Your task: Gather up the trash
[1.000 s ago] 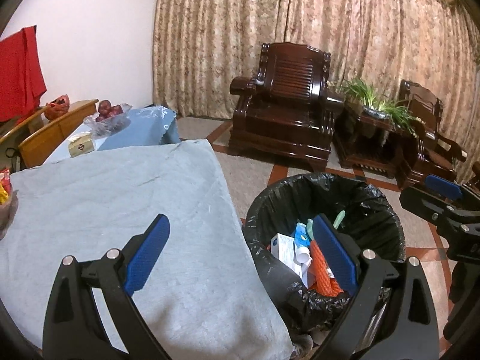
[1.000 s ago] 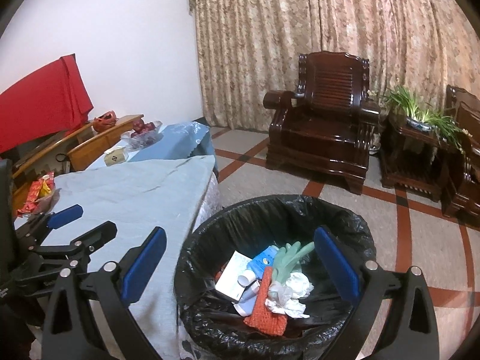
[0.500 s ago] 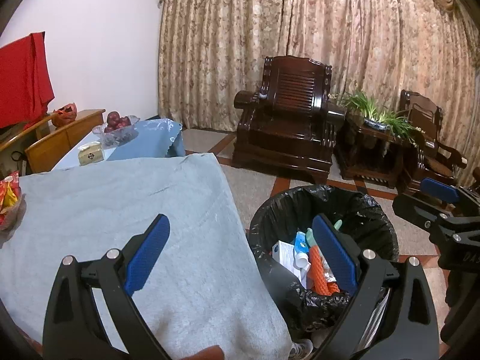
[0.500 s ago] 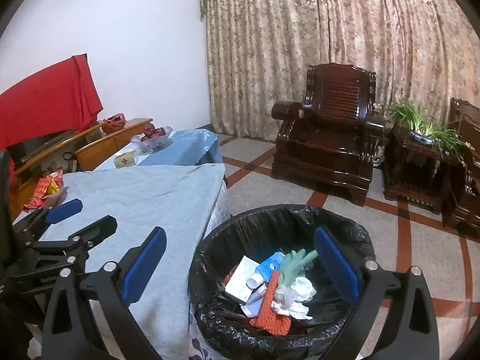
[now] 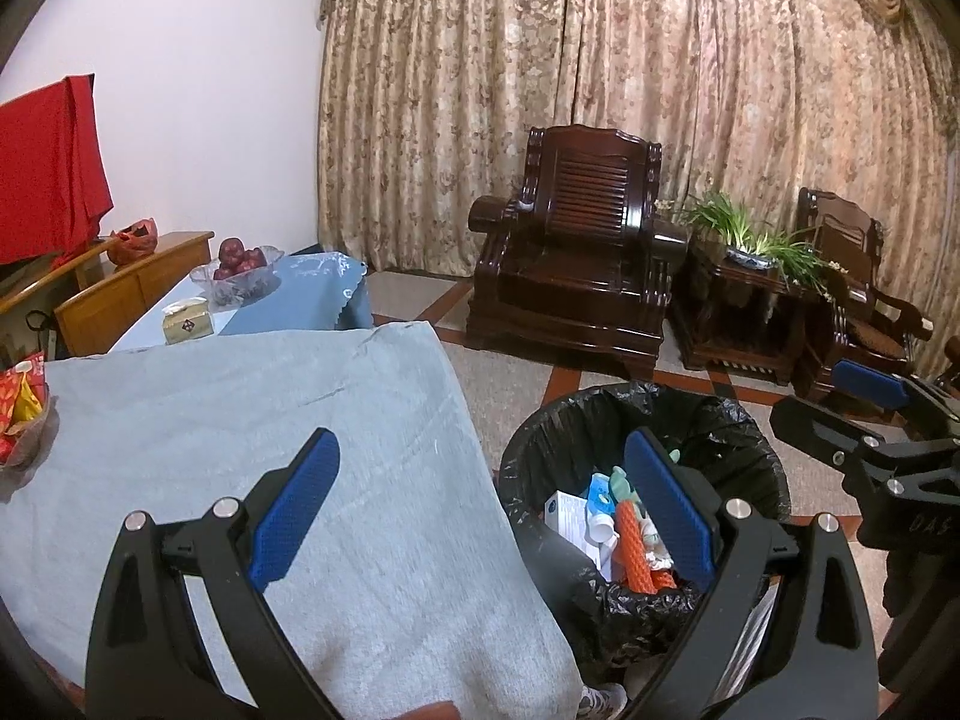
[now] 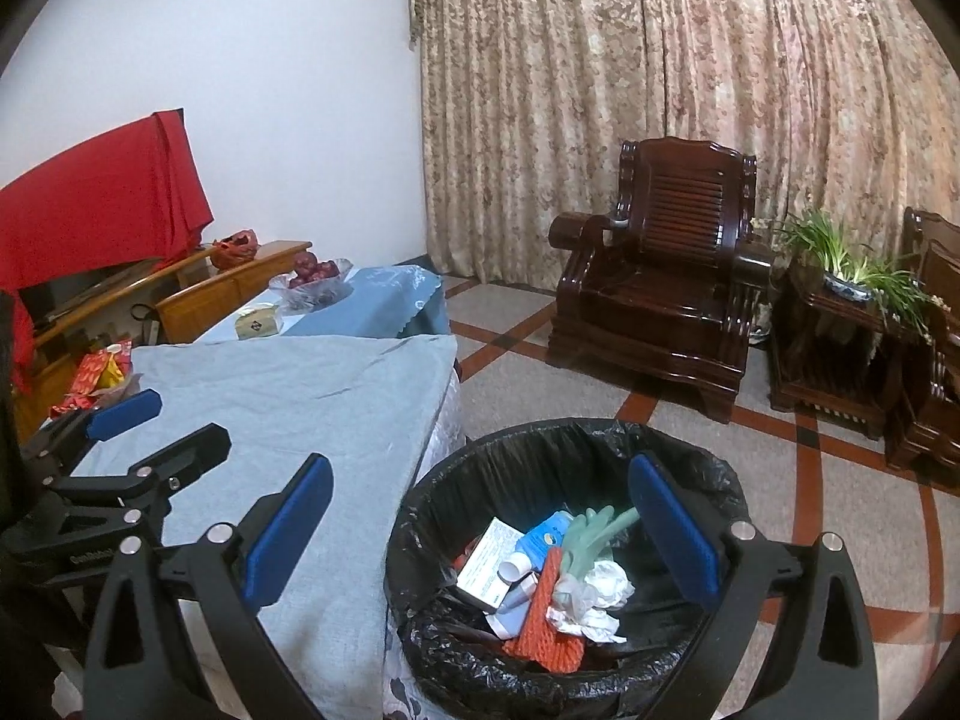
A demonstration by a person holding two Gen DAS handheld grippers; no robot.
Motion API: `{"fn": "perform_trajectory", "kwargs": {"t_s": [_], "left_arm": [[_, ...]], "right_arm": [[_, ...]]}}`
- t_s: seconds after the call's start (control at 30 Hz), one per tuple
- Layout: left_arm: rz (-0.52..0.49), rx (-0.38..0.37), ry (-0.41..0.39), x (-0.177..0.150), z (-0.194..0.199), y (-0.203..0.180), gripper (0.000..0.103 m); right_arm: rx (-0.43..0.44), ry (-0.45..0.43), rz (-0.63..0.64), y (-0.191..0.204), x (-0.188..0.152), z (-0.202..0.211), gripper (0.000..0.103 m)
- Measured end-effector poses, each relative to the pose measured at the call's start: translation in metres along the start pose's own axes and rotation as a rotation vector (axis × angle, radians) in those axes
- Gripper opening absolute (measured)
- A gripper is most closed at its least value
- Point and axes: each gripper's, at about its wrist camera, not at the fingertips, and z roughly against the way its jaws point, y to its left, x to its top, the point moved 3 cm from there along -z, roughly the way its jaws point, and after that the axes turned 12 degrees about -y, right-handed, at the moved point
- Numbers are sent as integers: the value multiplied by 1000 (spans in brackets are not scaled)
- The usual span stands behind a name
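Trash bin, round, lined with black plastic bag, upright on floor, lower centre of right wrist view; lower right of centre in left wrist view, just beside the grey-blue covered table edge. Trash inside, piled at bottom: white printed box, blue packet, pale green rubber glove, orange-red mesh sleeve lying lengthwise, crumpled white tissue, small white tube. Bin roughly part full.
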Motion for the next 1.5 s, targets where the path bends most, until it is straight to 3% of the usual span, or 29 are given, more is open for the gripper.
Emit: {"fn": "perform_trajectory", "kwargs": {"t_s": [1.5], "left_arm": [[2,4,3,2,2,5,93]], "right_arm": [[0,0,2,3,0,0,97]]}}
